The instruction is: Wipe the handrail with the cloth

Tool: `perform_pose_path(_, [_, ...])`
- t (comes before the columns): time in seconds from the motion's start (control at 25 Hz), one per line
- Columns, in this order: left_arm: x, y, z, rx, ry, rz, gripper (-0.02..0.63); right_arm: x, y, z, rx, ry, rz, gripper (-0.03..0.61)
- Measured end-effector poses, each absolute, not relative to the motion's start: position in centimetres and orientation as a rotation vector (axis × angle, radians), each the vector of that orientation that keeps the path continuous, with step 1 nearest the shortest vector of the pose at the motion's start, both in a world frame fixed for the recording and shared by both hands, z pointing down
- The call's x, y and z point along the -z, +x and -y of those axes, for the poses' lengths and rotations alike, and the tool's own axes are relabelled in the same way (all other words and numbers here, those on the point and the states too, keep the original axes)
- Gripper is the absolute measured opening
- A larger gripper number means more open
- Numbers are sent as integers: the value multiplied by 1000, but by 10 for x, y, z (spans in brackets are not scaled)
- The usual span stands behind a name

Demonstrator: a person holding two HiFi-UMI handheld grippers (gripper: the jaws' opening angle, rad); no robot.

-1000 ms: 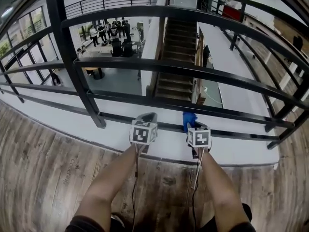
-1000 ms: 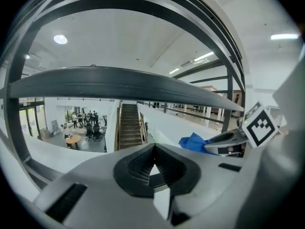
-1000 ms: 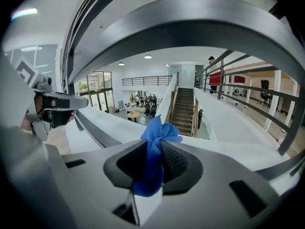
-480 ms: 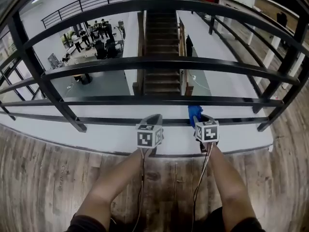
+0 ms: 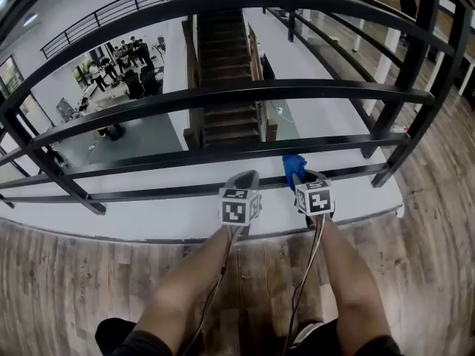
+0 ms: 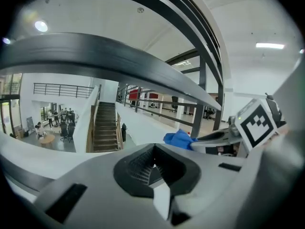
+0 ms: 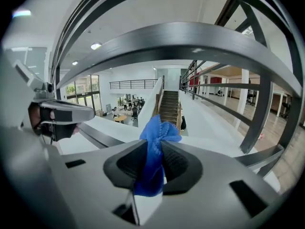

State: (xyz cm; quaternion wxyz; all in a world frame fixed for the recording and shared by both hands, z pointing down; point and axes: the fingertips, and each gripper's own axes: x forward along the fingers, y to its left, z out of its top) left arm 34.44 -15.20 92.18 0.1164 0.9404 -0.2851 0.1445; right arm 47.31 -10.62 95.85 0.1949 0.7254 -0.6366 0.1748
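Observation:
A black metal handrail [image 5: 223, 10] with several horizontal bars [image 5: 237, 93] crosses the head view ahead of me. My right gripper [image 5: 298, 176] is shut on a blue cloth [image 5: 292, 167], which sticks up just in front of the lowest bar [image 5: 148, 193]. In the right gripper view the cloth [image 7: 155, 151] is bunched between the jaws, under a rail bar [image 7: 190, 44]. My left gripper [image 5: 245, 179] is beside it to the left, shut with nothing in it. The left gripper view shows a bar [image 6: 95, 56] overhead and the blue cloth [image 6: 178, 138] at the right.
Wooden floor [image 5: 74, 288] lies under me, ending at a white ledge [image 5: 148, 217] below the railing. Beyond the bars a staircase [image 5: 226, 65] drops to a lower floor where several people [image 5: 111, 69] stand. A railing post [image 5: 415, 80] rises at the right.
The view has swung, so the railing post that stood at the left has slid out of sight. Both grippers stay low by the bottom bar, the cloth still held in the right one.

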Motion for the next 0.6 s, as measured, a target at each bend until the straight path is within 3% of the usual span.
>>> perform_pose_path(0.6, [-933,514,85,-440,2775,704,5,-955,620,48,-439,2107,1702,95])
